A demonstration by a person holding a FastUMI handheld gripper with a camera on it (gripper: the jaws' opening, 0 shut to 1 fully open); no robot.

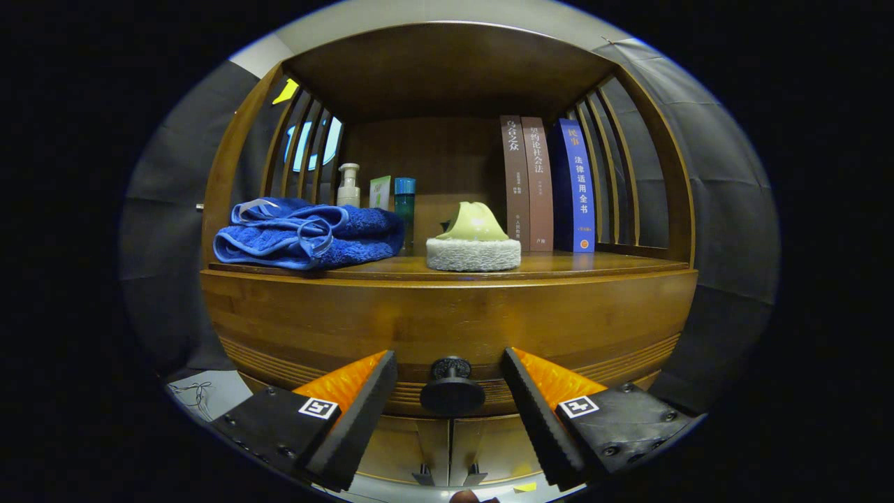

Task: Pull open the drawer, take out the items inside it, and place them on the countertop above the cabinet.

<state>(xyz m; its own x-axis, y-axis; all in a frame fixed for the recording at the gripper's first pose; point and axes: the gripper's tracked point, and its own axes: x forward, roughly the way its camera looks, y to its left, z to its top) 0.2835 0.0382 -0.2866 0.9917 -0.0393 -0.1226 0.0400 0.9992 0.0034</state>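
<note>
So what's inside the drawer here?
Cannot tell: the drawer is closed, its contents hidden. The open gripper has its fingers either side of the knob, not touching it.

Blue towel, scrubber, three books

— Any writing to read?
— Chinese titles run down the spines of three books, well beyond the gripper, whose fingers stand apart. Each finger carries a square coded tag.

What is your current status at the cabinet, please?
Tool open, fingers either side of the round dark drawer knob, not touching. Brown wooden drawer front shut. Nothing in the way.
</note>
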